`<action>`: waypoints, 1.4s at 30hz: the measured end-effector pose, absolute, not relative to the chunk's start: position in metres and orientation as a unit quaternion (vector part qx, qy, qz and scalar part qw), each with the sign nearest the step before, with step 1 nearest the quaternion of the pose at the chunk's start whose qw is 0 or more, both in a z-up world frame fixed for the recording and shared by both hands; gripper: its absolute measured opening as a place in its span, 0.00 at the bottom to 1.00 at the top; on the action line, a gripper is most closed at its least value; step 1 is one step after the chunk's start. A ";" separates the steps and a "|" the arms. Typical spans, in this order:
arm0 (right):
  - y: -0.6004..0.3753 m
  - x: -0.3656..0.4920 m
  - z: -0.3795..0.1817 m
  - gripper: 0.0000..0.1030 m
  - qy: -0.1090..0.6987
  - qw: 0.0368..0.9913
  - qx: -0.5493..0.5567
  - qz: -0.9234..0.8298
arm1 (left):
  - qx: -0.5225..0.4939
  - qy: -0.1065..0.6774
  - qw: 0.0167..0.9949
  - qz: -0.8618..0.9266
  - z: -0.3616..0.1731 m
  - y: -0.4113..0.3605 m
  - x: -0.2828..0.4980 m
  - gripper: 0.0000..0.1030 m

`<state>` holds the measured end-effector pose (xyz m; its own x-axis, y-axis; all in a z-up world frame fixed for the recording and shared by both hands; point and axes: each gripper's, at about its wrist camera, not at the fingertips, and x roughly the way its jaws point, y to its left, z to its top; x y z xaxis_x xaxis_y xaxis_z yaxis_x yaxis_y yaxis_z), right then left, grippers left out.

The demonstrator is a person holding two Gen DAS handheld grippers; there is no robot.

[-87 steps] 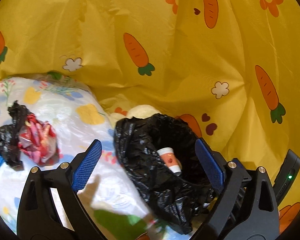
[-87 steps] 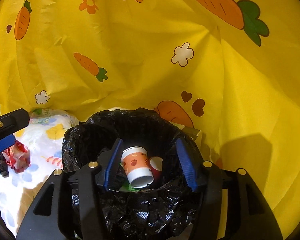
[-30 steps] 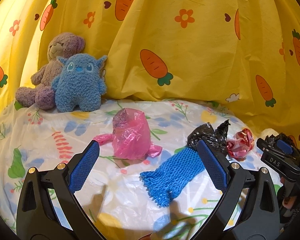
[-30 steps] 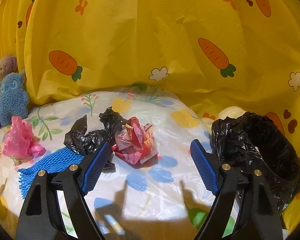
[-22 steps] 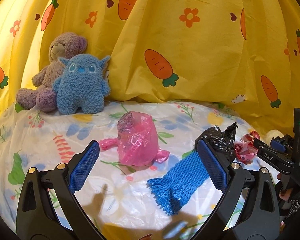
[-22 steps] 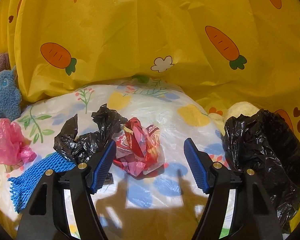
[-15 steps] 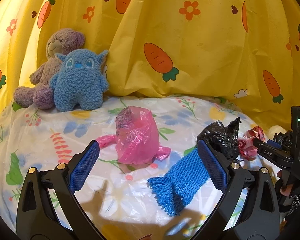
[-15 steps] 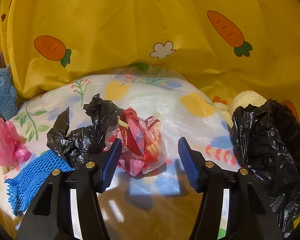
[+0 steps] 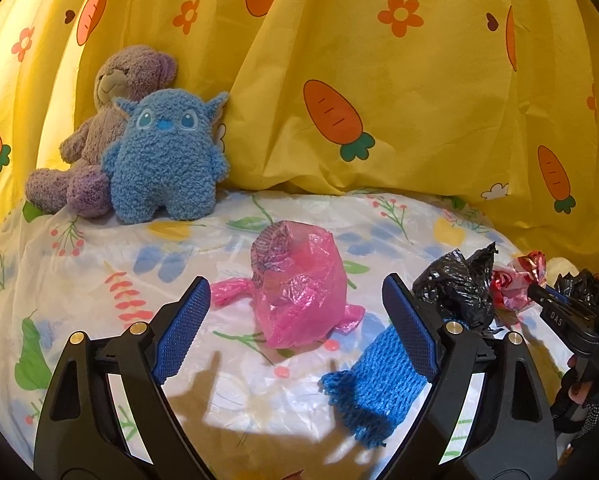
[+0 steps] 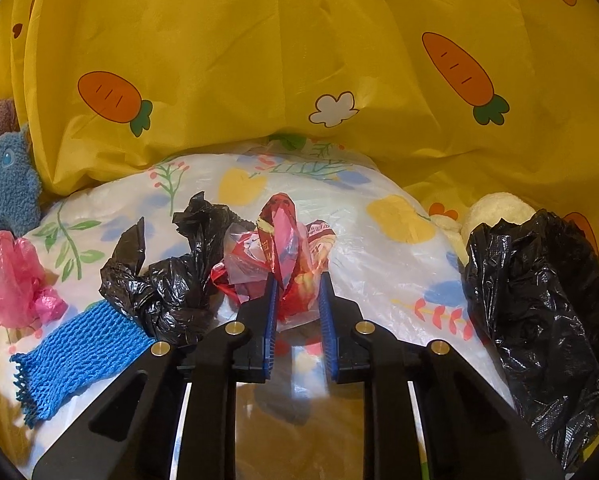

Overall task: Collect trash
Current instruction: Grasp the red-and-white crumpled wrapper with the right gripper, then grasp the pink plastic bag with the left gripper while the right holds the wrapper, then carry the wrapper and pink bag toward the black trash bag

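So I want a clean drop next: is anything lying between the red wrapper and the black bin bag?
Nothing visible. The right hand-held gripper, whose jaws have just been closing, pinches the red wrapper; only bare floral sheet lies between it and the black bin bag.

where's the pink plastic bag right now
In the left wrist view the pink plastic bag sits mid-table on the floral cover, left of the blue knitted cloth, in front of the blue plush toy.

Left wrist view, upper left: purple teddy bear (image 9: 99, 136) seated against yellow carrot-print curtain (image 9: 379, 80); blue plush monster (image 9: 165, 160) touching its front. Both on the floral plastic sheet (image 9: 79, 260). Right wrist view, right: cream plush item (image 10: 495, 210), partly hidden.
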<state>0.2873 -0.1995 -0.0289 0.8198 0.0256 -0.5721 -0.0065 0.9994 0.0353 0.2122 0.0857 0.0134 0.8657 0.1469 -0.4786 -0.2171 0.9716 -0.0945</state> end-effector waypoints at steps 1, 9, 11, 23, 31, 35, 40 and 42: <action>-0.200 0.287 -0.029 0.20 0.298 0.954 0.017 0.008 | -0.077 0.245 0.962 0.094 0.014 0.089 0.217 0.80; -0.200 0.283 -0.025 0.20 0.285 0.959 0.013 0.007 | -0.080 0.274 0.954 0.096 -0.004 0.098 0.246 0.68; -0.199 0.282 -0.025 0.20 0.282 0.959 0.011 0.008 | -0.075 0.286 0.951 0.093 -0.010 0.096 0.251 0.62; -0.200 0.279 -0.024 0.20 0.275 0.961 0.015 0.007 | -0.055 0.314 0.945 0.077 -0.020 0.087 0.260 0.09; -0.221 0.265 -0.011 0.20 0.258 0.965 0.044 -0.002 | -0.076 0.265 0.958 0.083 0.014 0.092 0.229 0.05; -0.234 0.243 0.006 0.20 0.232 0.971 0.053 0.002 | -0.062 0.241 0.966 0.075 0.032 0.076 0.207 0.05; -0.244 0.203 0.023 0.20 0.205 0.977 0.056 0.012 | -0.045 0.222 0.973 0.046 0.048 0.043 0.175 0.05; -0.245 0.184 0.026 0.20 0.200 0.978 0.056 0.015 | -0.041 0.216 0.975 0.037 0.051 0.029 0.161 0.05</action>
<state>0.1840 -0.2451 0.0258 0.9198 0.0512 -0.3890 -0.0065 0.9933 0.1153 0.1613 0.0285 0.0513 0.9035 0.0549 -0.4250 -0.0907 0.9938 -0.0646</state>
